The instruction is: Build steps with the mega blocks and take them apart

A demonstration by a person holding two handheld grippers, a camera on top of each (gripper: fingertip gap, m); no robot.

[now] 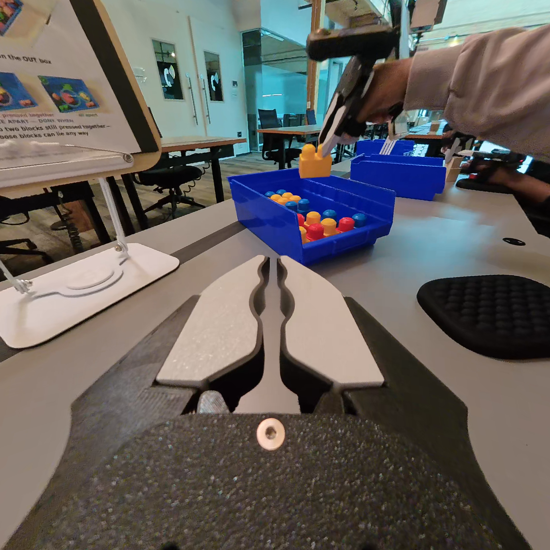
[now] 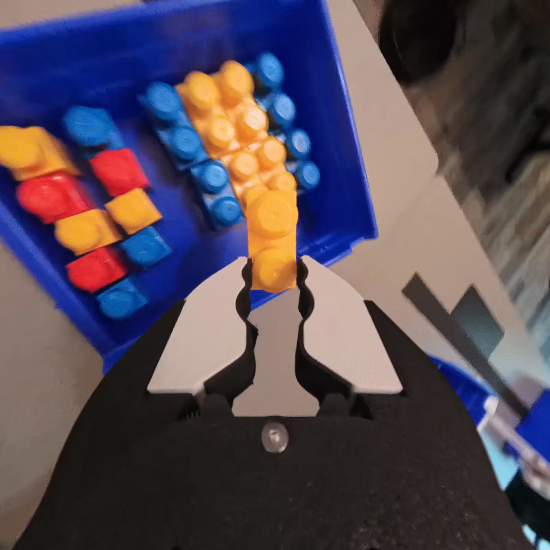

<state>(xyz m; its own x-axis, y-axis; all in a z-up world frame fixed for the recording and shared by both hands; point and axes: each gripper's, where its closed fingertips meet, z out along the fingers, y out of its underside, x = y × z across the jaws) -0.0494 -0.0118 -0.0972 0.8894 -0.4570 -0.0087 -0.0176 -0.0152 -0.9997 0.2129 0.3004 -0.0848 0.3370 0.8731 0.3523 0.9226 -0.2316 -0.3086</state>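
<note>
My right gripper [image 2: 273, 262] is shut on a yellow two-stud block [image 2: 272, 235] and holds it in the air above a blue bin [image 2: 354, 166]. The bin holds several blue, yellow and red blocks [image 2: 226, 140]. In the left wrist view the right gripper [image 1: 326, 147] grips the same yellow block [image 1: 315, 165] above the far edge of that bin [image 1: 268, 226]. My left gripper [image 1: 273, 262] is low over the grey table, short of the bin, with its jaws nearly closed and nothing between them.
A white stand [image 1: 77, 291] with an instruction sheet [image 1: 59, 89] is at the left. A black dimpled pad [image 1: 491, 315] lies on the table at the right. Two more blue bins [image 1: 395, 175] sit farther back. A person's sleeve [image 1: 482, 80] reaches in from the right. My hands' fingertips stand some 40 cm from each other.
</note>
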